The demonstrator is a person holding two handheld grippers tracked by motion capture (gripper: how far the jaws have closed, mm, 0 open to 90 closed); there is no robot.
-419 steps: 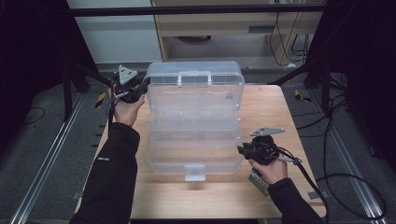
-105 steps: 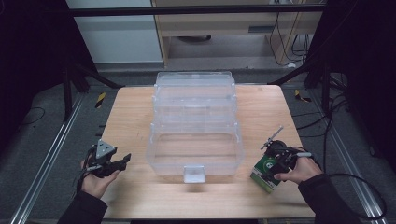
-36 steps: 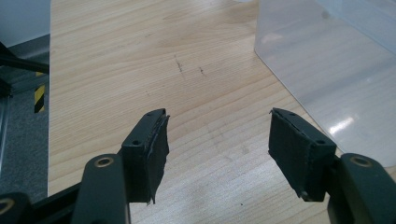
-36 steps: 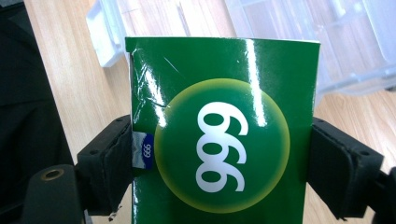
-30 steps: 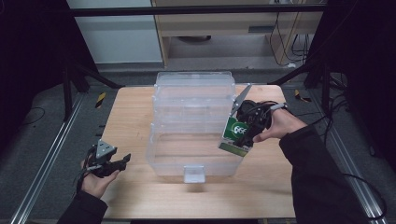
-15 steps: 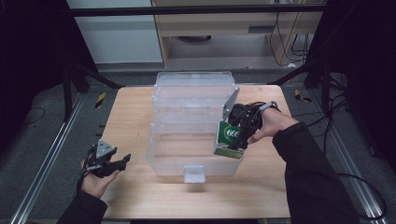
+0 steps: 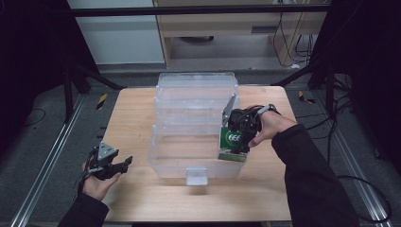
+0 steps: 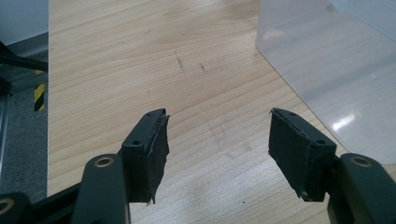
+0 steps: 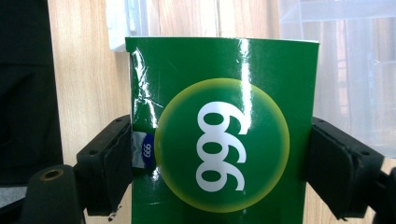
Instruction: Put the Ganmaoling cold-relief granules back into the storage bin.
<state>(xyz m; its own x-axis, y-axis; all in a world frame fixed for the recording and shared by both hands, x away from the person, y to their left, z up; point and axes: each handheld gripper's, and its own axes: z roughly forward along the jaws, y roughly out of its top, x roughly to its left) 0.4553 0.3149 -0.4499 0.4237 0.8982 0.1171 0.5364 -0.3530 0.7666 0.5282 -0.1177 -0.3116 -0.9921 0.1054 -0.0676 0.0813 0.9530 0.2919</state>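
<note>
A clear plastic storage box (image 7: 196, 123) stands open in the middle of the wooden table (image 7: 127, 113), its lid folded back. My right gripper (image 7: 235, 142) is shut on a green carton (image 7: 232, 142) marked 999 and holds it over the box's right side. In the right gripper view the green carton (image 9: 219, 140) sits squeezed between both black pads (image 9: 112, 163), with the clear box (image 9: 345, 70) behind it. My left gripper (image 7: 111, 165) rests open at the table's front left corner. In the left gripper view its fingers (image 8: 149, 149) are spread with nothing between them, and the box wall (image 8: 336, 70) lies ahead to the right.
A white latch (image 7: 196, 176) sticks out from the box's front edge. Metal rails (image 7: 42, 165) run along the floor left of the table, and cables (image 7: 340, 118) lie on the floor to the right. A cabinet (image 7: 227, 23) stands behind the table.
My right gripper carried the green carton from the table's right front up and left, then lowered it toward the box's right side. The left gripper has stayed at the front left.
</note>
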